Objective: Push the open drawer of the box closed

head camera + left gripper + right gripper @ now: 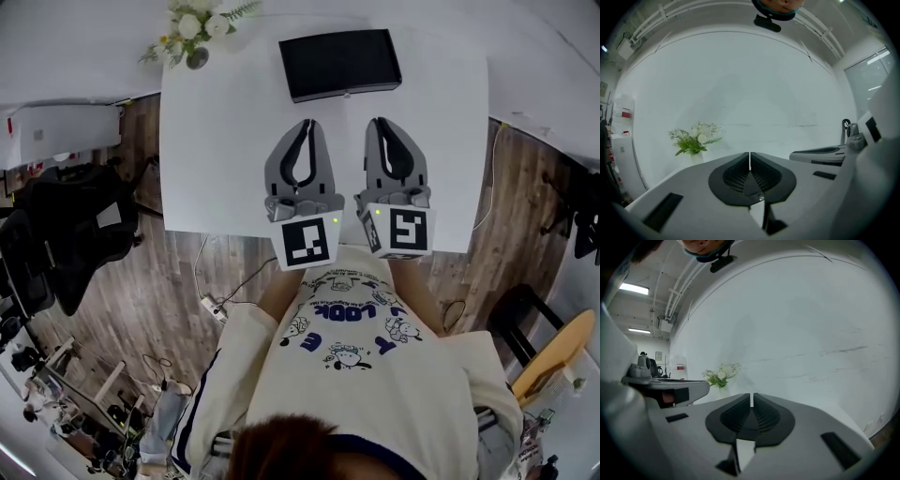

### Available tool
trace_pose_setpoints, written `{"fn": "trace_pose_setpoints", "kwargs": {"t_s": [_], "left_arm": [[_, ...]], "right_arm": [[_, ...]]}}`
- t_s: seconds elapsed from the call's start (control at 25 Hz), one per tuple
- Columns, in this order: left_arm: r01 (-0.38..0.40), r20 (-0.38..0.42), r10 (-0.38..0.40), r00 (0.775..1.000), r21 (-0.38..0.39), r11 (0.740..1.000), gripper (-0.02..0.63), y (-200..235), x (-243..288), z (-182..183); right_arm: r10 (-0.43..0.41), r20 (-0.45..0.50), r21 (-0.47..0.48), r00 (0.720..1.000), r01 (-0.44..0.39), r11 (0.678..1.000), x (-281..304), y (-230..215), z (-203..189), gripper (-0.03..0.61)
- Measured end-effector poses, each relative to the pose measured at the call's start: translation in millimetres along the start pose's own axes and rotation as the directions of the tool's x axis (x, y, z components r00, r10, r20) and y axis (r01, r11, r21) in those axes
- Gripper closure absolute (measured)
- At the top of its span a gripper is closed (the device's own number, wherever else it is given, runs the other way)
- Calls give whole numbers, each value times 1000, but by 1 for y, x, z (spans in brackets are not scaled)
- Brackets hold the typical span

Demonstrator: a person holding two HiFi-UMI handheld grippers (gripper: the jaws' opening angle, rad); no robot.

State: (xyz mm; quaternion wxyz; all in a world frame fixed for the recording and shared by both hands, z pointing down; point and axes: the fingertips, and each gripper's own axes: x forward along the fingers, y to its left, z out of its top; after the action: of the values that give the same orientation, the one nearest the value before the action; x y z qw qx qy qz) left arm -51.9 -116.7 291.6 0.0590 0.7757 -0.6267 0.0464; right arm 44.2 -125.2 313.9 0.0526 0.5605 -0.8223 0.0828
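Observation:
A flat black box (339,63) lies at the far edge of the white table (225,141), seen only in the head view; I cannot tell how its drawer stands. My left gripper (307,123) hovers over the middle of the table, short of the box, jaws shut with nothing between them. My right gripper (379,121) floats beside it, also shut and empty. In the left gripper view the left gripper (750,153) shows its tips together, pointing at a white wall. The right gripper view has the right gripper (752,394) likewise shut, facing the wall.
A vase of white flowers (195,26) stands at the table's far left corner, also visible as the flowers (693,138) and the flowers (722,374). Wood floor, a dark chair (66,234) at left, cables and a power strip (214,307) lie below the table's near edge.

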Motion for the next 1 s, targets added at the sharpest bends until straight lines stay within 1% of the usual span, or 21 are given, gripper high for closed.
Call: {"fn": "trace_pose_setpoints", "kwargs": {"t_s": [0.2, 1.0], "left_arm": [[-3, 21, 3, 1000, 9, 1000, 594, -3, -3, 7], [-7, 47, 6, 999, 7, 1000, 594, -6, -4, 16]], "right_arm": [[0, 8, -4, 1000, 0, 1000, -3, -2, 5, 538], [13, 9, -11, 1000, -12, 1000, -5, 0, 9, 538]]}}
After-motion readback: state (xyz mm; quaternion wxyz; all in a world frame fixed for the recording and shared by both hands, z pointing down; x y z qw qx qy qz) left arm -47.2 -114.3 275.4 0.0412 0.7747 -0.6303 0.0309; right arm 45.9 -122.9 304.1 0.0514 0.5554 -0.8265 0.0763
